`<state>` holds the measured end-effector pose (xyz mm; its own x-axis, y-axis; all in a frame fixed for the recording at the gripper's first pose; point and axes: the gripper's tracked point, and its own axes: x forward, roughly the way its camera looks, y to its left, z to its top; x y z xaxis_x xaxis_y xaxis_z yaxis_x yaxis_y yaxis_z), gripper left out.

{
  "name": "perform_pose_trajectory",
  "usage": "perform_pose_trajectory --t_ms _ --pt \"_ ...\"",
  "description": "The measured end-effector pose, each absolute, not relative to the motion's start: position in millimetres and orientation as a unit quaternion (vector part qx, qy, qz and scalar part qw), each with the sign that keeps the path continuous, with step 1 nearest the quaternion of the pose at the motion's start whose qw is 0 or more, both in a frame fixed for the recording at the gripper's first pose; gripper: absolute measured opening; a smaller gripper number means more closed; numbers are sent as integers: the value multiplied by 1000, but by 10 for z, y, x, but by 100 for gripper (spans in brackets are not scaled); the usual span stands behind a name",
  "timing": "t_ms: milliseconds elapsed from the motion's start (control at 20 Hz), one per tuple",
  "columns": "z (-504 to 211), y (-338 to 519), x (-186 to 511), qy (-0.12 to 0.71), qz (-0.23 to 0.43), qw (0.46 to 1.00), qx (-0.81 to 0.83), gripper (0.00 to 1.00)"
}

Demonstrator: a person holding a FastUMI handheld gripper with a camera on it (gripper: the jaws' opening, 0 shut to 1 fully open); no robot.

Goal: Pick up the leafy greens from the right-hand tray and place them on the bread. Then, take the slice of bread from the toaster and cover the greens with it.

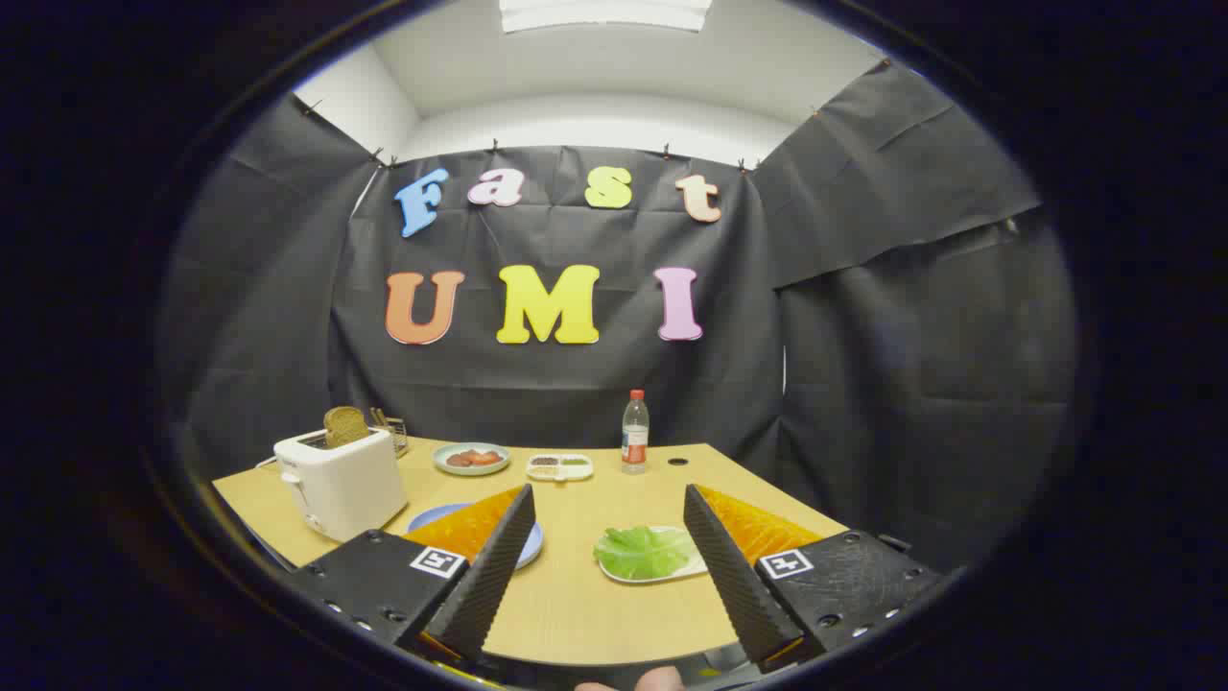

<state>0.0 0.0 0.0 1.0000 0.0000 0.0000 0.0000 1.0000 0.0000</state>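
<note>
My gripper (pixel 606 504) hangs open above the near part of a wooden table (pixel 595 605), nothing between its fingers. A green lettuce leaf (pixel 643 551) lies on a white tray (pixel 662 574), just inside the right finger (pixel 724 566). A blue plate (pixel 531 547) sits mostly hidden behind the left finger (pixel 489 571); what lies on it I cannot see. A white toaster (pixel 341 483) stands at the left of the table with a brown bread slice (pixel 345 425) sticking up out of its slot.
Toward the back stand a plate with reddish food (pixel 471 459), a small divided dish (pixel 559 467) and a clear bottle with a red cap (pixel 634 433). A wire rack (pixel 393 430) sits behind the toaster. A small dark hole (pixel 677 462) marks the tabletop.
</note>
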Motion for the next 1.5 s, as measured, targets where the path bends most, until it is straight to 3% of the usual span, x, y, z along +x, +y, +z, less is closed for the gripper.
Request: perform_pose_trajectory --t_ms 1500 --pt "-138 -115 88 27 6 1000 -10 95"
